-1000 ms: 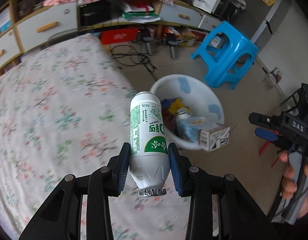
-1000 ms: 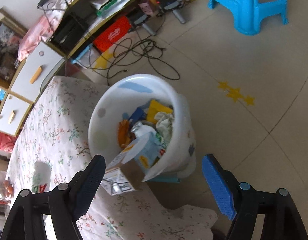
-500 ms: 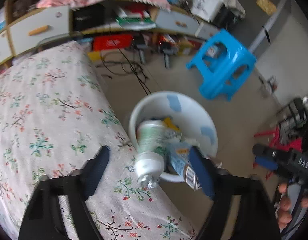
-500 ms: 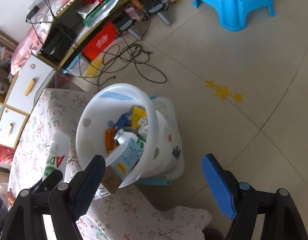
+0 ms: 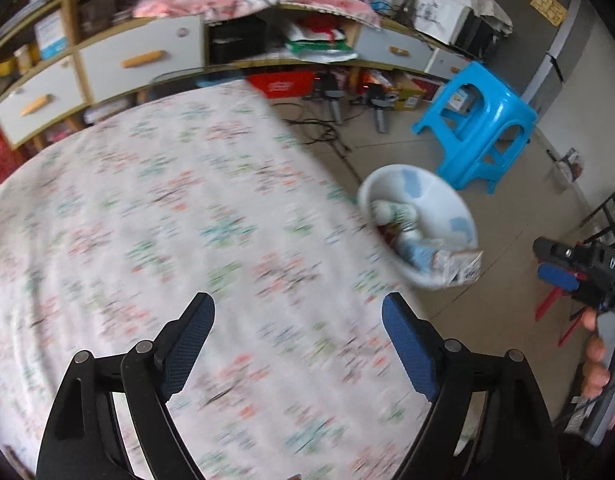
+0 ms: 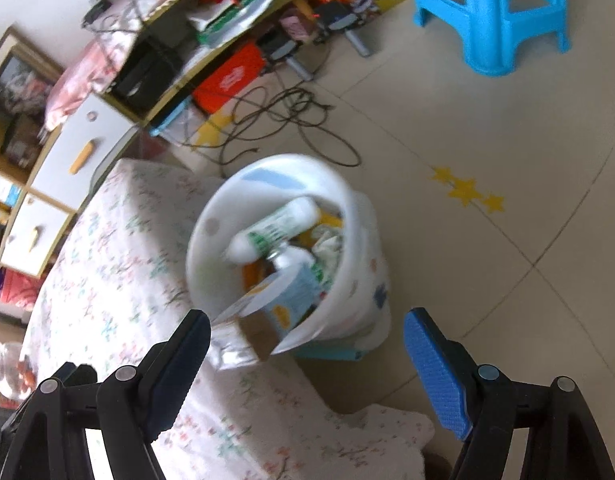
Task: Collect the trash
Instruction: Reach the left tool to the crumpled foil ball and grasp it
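Since the earlier frame the white-and-green bottle (image 6: 273,230) left the left tool (image 5: 297,346) and ended up in the white bin (image 6: 349,308). A second ago that tool pinched the bottle over the floral surface; its jaws had just been opening and now stood spread wide, nothing between them. Left view also swung away from the bin: the bin (image 5: 459,216) sat up and right of the tool, with mostly the floral-clothed counter (image 5: 167,208) under the pads. Heavy motion blur on the cloth.

Bottle lay tilted inside the bin, on top of the other trash, rounded end toward the bin's near-left wall. Also in the bin: a second white bottle with green print (image 6: 303,268), crumpled pale wrapper, yellow and orange scraps. A light-blue carton (image 6: 267,312) with open brown flaps stuck out over the bin's near rim, overhanging the counter edge.

Bin stood on the tiled floor, touching or just beside the counter edge; I couldn't tell which.

Right tool (image 6: 305,354) was spread as well, empty, hanging above the bin's near side. In the left view it showed right of the bin, a person's fingers (image 5: 595,360) around its handle.

Blue plastic stool (image 6: 491,12) stood well beyond the bin, black cables (image 6: 283,116) on the floor between bin and cabinet.
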Tool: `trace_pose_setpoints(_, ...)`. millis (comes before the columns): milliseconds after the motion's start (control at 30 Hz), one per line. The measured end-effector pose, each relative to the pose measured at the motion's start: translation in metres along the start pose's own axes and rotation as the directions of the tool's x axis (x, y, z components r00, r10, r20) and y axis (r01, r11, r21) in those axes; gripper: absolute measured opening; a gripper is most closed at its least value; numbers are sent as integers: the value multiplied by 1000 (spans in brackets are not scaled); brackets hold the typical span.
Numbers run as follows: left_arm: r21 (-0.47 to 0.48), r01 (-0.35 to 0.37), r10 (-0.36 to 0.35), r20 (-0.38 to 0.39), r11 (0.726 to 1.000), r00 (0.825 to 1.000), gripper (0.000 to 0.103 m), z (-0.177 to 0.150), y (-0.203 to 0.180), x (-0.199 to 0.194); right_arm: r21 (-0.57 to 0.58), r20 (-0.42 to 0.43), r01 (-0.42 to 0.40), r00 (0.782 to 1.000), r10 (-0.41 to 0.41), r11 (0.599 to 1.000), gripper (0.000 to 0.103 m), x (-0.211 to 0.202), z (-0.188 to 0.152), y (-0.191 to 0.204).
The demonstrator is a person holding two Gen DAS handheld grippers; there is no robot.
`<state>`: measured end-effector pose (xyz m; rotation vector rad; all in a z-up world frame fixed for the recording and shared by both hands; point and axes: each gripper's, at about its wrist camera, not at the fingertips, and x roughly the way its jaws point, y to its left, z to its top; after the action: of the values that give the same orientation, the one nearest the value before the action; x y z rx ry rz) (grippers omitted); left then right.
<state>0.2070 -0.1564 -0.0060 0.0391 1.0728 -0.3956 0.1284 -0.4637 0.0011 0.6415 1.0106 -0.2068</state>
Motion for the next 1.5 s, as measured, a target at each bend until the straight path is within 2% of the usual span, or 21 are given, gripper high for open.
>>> trace_pose_setpoints(100, -25, -46, 46, 5, 999, 999, 89, -18, 31, -22, -28, -12, -26, 1000, 25, 999, 85, -2, -12, 18)
trace_pose_setpoints(300, -88, -95, 95, -4, 992, 996, 89, -57, 91, -59, -131, -25, -63, 998, 60, 989, 88, -4, -38, 60)
trace_pose_setpoints(467, -120, -167, 164, -41, 979, 986, 89, -93, 138, -74, -201, -62, -90, 995, 79, 975, 88, 5, -61, 95)
trace_pose_setpoints(700, -239, -175, 148, -126, 955, 981, 89, -144, 196, -79, -279, -112, -80, 992, 50, 957, 88, 26, -83, 127)
trace_pose_setpoints(967, -287, -167, 125, -161, 943, 979, 85, -180, 224, -86, -323, -151, -73, 988, 25, 943, 88, 44, -98, 150)
trace_pose_setpoints(1067, -294, -147, 94, -186, 945, 978, 73, -189, 230, -83, -338, -162, -71, 987, 16, 938, 88, 49, -103, 158)
trace_pose_setpoints(1167, -287, -124, 55, -236, 950, 970, 51, -196, 232, -74, -355, -172, -69, 985, 8, 932, 88, 55, -108, 166)
trace_pose_setpoints(1200, -283, -124, 52, -249, 951, 967, 38, -198, 232, -71, -364, -177, -69, 984, 4, 929, 88, 57, -111, 169)
trace_pose_setpoints(1233, -276, -131, 58, -258, 952, 964, 31, -200, 232, -69, -369, -180, -69, 984, 2, 927, 88, 58, -112, 171)
trace_pose_setpoints(1333, -242, -144, 83, -243, 960, 967, 22, -197, 227, -72, -388, -192, -70, 981, -7, 919, 88, 62, -118, 176)
trace_pose_setpoints(1500, -216, -126, 86, -188, 968, 979, 21, -179, 210, -76, -398, -189, -72, 982, -5, 914, 88, 62, -119, 179)
